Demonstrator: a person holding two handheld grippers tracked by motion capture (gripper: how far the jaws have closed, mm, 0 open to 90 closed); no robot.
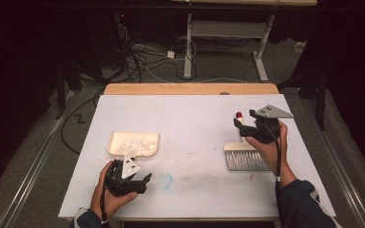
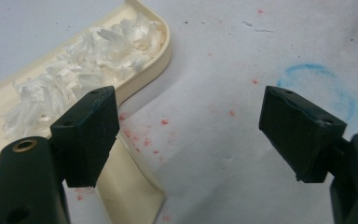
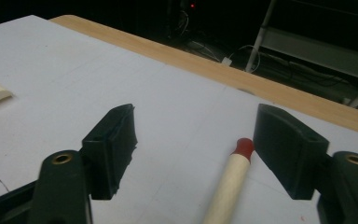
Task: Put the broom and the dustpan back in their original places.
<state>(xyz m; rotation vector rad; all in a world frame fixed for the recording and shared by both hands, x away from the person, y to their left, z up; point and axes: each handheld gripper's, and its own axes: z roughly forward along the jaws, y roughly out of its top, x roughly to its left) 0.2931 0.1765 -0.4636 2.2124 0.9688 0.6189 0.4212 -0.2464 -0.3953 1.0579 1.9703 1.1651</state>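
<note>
A cream dustpan holding white paper shreds lies left of centre on the white sheet. Just below it, my left gripper stands open near the table's front. In the left gripper view its jaws are wide apart over bare sheet, with the dustpan's handle beside the left jaw. At the right lies a brush with grey bristles and a pale handle ending in a red tip. My right gripper is open around that handle, which lies close to the right jaw without being pressed.
A blue ring mark and red specks stain the sheet near the left gripper. The wooden table edge runs along the far side. Beyond it are a dark floor with cables and a white desk frame.
</note>
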